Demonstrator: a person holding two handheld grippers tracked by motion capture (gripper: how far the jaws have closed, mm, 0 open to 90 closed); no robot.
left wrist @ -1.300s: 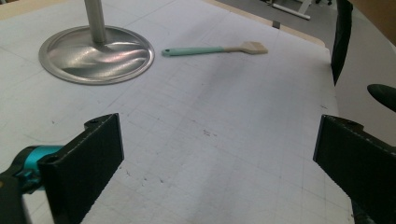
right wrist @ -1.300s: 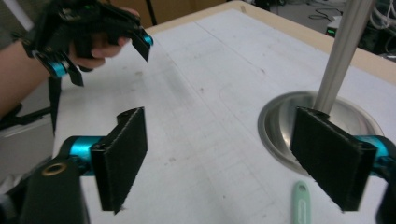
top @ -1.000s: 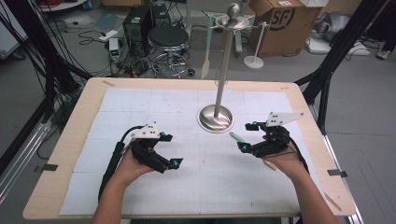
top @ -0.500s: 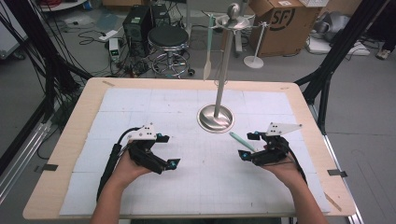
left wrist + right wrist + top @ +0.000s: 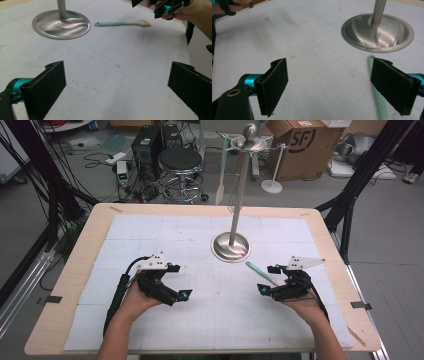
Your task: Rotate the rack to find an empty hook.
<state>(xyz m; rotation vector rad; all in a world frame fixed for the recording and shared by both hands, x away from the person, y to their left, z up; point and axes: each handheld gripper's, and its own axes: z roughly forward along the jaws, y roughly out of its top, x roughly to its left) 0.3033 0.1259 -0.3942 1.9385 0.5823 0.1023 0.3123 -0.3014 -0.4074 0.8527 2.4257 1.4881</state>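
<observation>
Both tongs wide open, holding nothing: left gripper (image 5: 179, 281), right gripper (image 5: 268, 280). Brush (image 5: 122, 23) flat on table (image 5: 70, 270), right half, beside stand (image 5: 231, 246) base, partly under right gripper. Risk: low jaw pushes brush, rolls away.

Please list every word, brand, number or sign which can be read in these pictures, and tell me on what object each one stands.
"SF": printed in dark letters inside a round logo on the side of the cardboard box on the floor behind the table.
A white label on top of the same box: too small and blurred to read.
The small device with a lit green display on the floor: too blurred to read.
</observation>
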